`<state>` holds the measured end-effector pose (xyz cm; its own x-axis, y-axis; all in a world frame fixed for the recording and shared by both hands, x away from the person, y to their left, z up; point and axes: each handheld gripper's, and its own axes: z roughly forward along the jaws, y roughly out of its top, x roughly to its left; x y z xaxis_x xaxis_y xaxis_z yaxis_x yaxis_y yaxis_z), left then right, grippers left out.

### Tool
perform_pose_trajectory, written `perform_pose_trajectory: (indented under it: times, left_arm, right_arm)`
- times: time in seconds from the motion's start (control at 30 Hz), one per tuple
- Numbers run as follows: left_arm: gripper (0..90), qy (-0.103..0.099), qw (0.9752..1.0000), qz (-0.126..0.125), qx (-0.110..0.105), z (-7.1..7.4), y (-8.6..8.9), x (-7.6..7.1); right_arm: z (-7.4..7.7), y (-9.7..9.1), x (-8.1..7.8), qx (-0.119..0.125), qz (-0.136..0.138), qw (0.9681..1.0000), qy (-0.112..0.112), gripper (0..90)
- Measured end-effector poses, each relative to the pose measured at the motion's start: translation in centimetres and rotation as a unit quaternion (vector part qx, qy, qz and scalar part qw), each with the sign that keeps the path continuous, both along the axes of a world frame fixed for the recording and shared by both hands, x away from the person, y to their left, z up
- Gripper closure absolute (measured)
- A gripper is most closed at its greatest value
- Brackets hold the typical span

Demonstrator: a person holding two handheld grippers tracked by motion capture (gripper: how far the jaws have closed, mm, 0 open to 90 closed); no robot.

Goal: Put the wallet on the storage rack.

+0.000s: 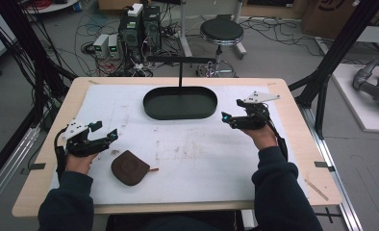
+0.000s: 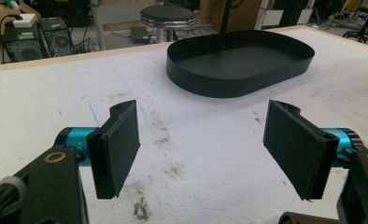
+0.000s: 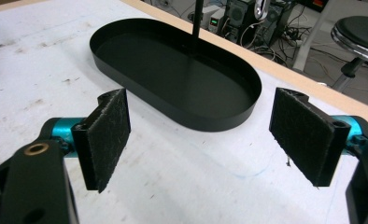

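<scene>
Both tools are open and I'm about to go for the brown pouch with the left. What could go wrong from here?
1. The brown pouch lies flat on the table, so the left tool may slide over it rather than pinch it.
2. The tray has an upright post; a carried pouch could snag it.
3. The right tool hovers near the tray's rim and may bump it.

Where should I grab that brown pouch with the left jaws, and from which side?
Probably from above, across a rounded edge of the brown pouch: it lies flat on the table, so no side offers a lip. The left gripper is nearest, jaws open. Avoid the thin tab.
</scene>
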<state>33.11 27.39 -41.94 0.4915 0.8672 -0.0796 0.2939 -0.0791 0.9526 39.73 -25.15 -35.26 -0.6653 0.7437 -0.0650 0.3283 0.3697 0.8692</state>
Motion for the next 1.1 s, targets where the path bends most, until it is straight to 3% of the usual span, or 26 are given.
perform_pose_trajectory:
  times: [0.13,0.27,0.3,0.4,0.5,0.57,0.63,0.7,0.83,0.97,1.03,1.1]
  left_arm:
    - [28.2,0.015,0.9996,-0.023,-0.006,0.0,-0.2,-0.1]
    - [29.3,0.021,0.9989,-0.041,0.003,0.6,-0.6,-0.6]
    - [29.3,0.02,0.9989,-0.043,0.003,0.8,-0.7,-0.9]
    - [29.3,0.025,0.9983,-0.052,-0.001,0.9,-0.8,-1.9]
    - [27.1,0.044,0.9962,-0.075,0.005,0.5,-0.9,-2.7]
    - [22.8,0.05,0.9957,-0.077,0.01,0.2,-0.9,-3.1]
    - [20.4,0.068,0.9939,-0.086,0.002,0.0,-0.8,-3.3]
    - [20.4,0.097,0.9902,-0.1,0.003,-0.4,-0.8,-3.2]
    - [25.5,0.154,0.9773,-0.145,0.003,-1.3,-1.0,-3.0]
    - [29.4,0.183,0.9665,-0.18,0.009,-1.8,-1.2,-2.8]
    - [30.4,0.203,0.9609,-0.187,0.022,-2.4,-1.5,-2.6]
    - [31.1,0.217,0.9572,-0.191,0.003,-2.8,-1.4,-2.3]
  right_arm:
    - [-0.9,0.1,-0.8,0.01,0.004,0.9999,0.0,20.8]
    - [-2.1,0.4,-1.3,0.003,0.014,0.9999,0.0,20.8]
    - [-2.1,0.4,-1.3,-0.001,0.016,0.9999,0.006,20.8]
    - [-2.0,0.4,-1.7,0.005,0.02,0.9998,-0.004,20.8]
    - [-1.8,0.5,-1.9,0.008,0.023,0.9996,-0.01,20.8]
    - [-1.8,0.5,-1.9,0.009,0.026,0.9996,-0.009,20.8]
    - [-1.8,0.5,-1.9,0.01,0.026,0.9996,-0.011,20.8]
    - [-1.8,0.6,-1.8,0.011,0.025,0.9996,-0.009,20.8]
    - [-1.8,0.9,-1.6,0.006,0.03,0.9995,-0.009,20.8]
    - [-2.0,1.2,-1.5,0.002,0.033,0.9995,-0.003,20.9]
    - [-2.0,1.3,-1.5,0.003,0.032,0.9995,-0.002,20.9]
    - [-2.0,1.2,-1.5,0.002,0.032,0.9995,-0.002,20.9]
